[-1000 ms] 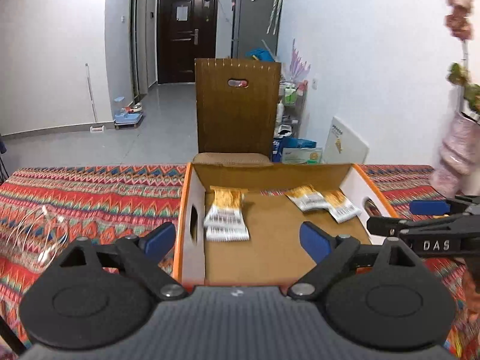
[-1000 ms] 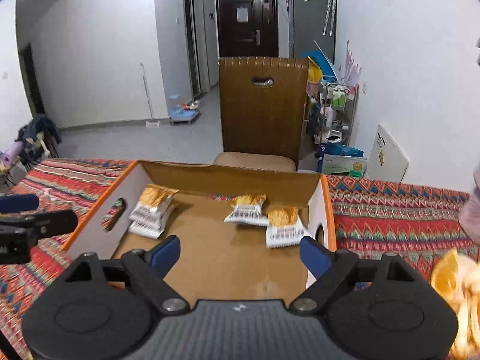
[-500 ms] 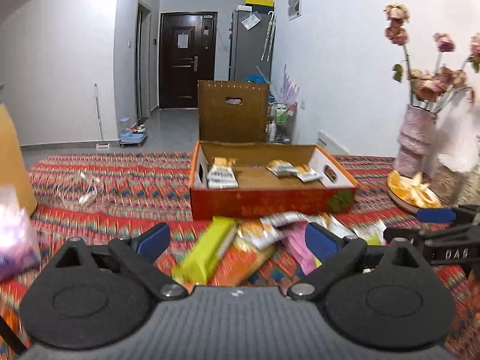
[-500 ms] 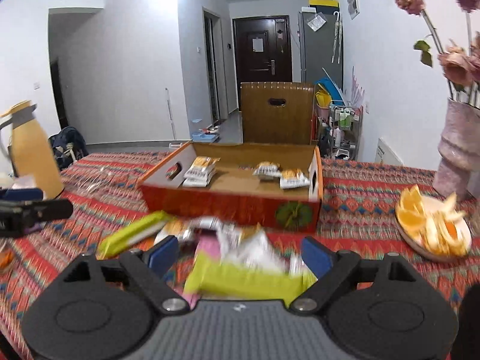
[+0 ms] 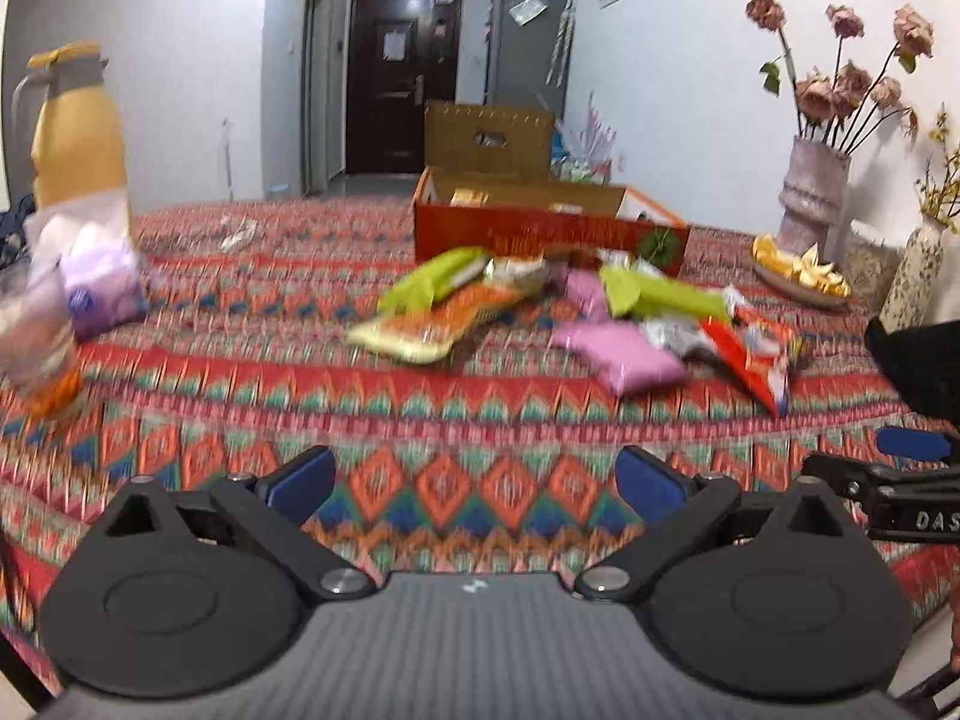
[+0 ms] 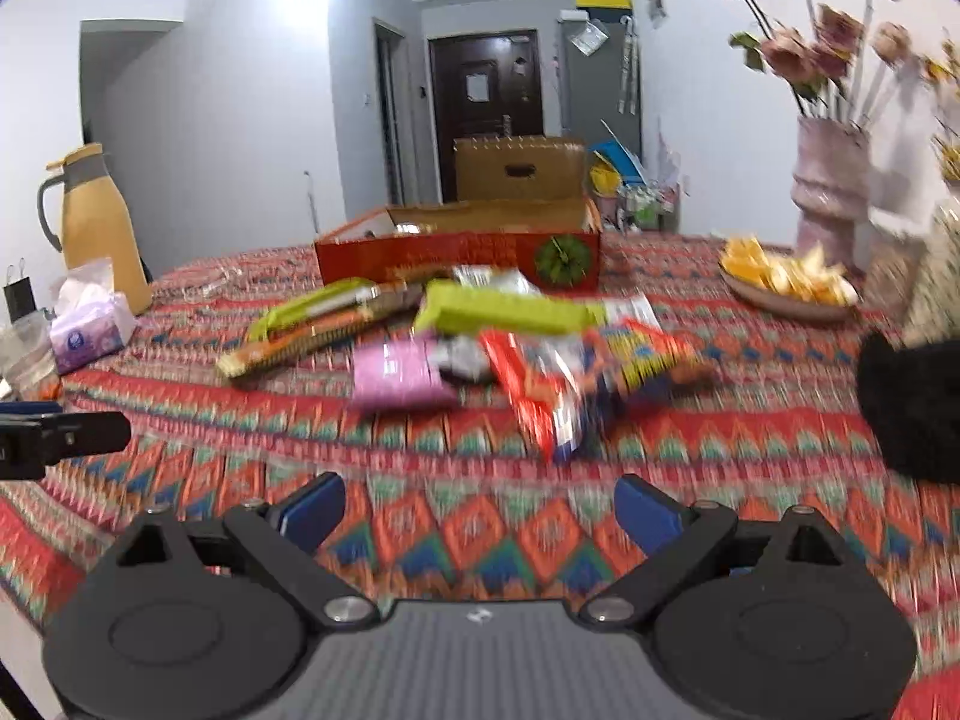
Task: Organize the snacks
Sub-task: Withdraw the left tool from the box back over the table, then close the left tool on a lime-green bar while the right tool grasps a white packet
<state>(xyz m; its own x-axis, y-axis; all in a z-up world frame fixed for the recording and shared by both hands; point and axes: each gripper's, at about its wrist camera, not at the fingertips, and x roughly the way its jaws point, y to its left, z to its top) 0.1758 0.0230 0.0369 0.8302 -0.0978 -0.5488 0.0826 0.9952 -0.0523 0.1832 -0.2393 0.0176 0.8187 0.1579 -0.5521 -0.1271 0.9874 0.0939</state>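
An orange-red cardboard box (image 5: 540,237) (image 6: 456,255) stands at the table's far side, small gold-and-white packets inside. In front of it lies a loose pile of snacks: green packets (image 5: 660,297) (image 6: 510,312), a pink packet (image 5: 624,357) (image 6: 396,375), a red packet (image 5: 750,360) (image 6: 534,384) and a long orange packet (image 5: 444,324). My left gripper (image 5: 476,477) and right gripper (image 6: 480,507) hover over the patterned cloth well short of the pile. Both sets of jaws are opening, with nothing between them. The frames are motion-blurred.
A yellow thermos jug (image 5: 78,132) and a purple tissue pack (image 5: 102,288) stand at the left. A plate of orange slices (image 5: 798,276) and a vase of dried roses (image 5: 813,198) are at the right. A black shape (image 6: 912,408) intrudes at the right edge.
Both grippers have pulled back from over the box towards the table's near side and dropped a little. The snack pile, jug and vase have come into view. The jaws stand slightly wider.
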